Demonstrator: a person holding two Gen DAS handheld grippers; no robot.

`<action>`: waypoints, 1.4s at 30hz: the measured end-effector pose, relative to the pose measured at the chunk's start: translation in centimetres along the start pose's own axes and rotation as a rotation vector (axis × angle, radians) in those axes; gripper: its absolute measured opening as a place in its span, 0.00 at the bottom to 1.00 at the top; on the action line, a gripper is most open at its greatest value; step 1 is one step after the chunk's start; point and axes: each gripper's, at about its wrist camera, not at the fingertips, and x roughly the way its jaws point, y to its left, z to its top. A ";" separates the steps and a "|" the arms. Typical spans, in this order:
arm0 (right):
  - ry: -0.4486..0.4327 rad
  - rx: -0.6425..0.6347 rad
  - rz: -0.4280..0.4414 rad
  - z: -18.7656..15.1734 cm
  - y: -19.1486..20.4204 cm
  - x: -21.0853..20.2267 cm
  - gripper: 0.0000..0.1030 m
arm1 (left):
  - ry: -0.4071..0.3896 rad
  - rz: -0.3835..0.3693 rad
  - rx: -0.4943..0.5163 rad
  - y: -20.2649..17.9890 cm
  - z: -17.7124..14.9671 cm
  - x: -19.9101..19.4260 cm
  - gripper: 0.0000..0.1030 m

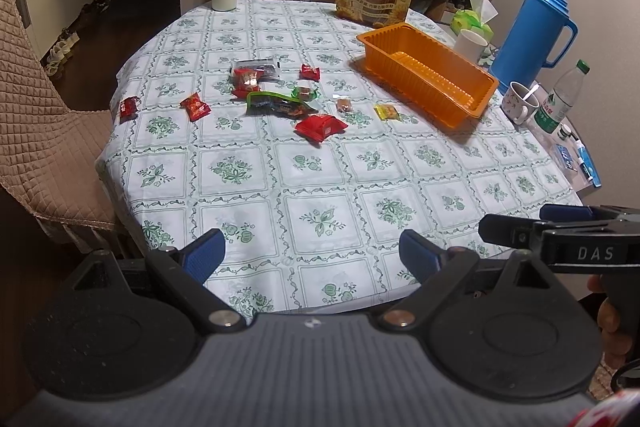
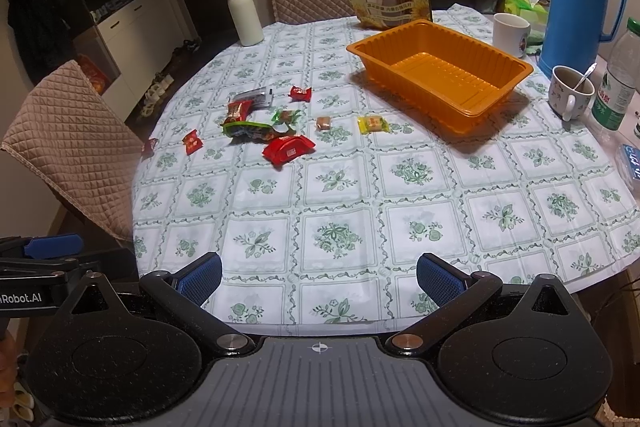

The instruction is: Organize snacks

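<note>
Left gripper (image 1: 312,253) and right gripper (image 2: 319,277), lower frame: fingers spread wide, nothing between them, above the near edge of the bench (image 2: 360,195). Wrapped snacks (image 2: 288,149) lie scattered at centre left of the frame; the orange tray (image 2: 496,99), unfilled, sits upper right of them.
</note>
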 end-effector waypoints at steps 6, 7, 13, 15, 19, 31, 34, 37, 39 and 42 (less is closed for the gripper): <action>-0.001 -0.006 0.008 0.0 0.0 0.1 1.00 | 0.001 0.007 -0.001 -0.4 0.1 0.2 0.90; -0.001 -0.007 0.009 0.0 0.0 0.1 1.00 | 0.002 0.006 0.000 -0.4 0.2 0.2 0.90; 0.000 -0.011 0.013 0.2 -0.2 0.2 1.00 | 0.002 0.005 0.001 -0.3 0.2 0.2 0.90; -0.001 -0.012 0.014 0.1 -0.2 0.2 1.00 | 0.003 0.005 0.000 -0.3 0.2 0.2 0.90; -0.001 -0.013 0.016 0.2 -0.4 0.2 1.00 | 0.003 0.005 0.000 -0.3 0.2 0.2 0.90; 0.005 -0.011 0.034 0.4 -1.4 0.3 1.00 | 0.012 0.029 -0.010 -1.0 0.6 0.5 0.90; 0.007 -0.011 0.043 0.5 -2.0 0.3 1.00 | 0.015 0.041 -0.015 -1.5 0.7 0.6 0.90; 0.007 -0.014 0.051 0.7 -2.6 0.4 1.00 | 0.017 0.046 -0.024 -2.0 0.7 0.8 0.90; 0.007 -0.017 0.054 0.7 -3.0 0.4 1.00 | 0.018 0.052 -0.031 -2.2 0.6 0.9 0.90; 0.009 -0.020 0.061 0.9 -3.7 0.5 1.00 | 0.020 0.061 -0.041 -2.7 0.6 1.1 0.91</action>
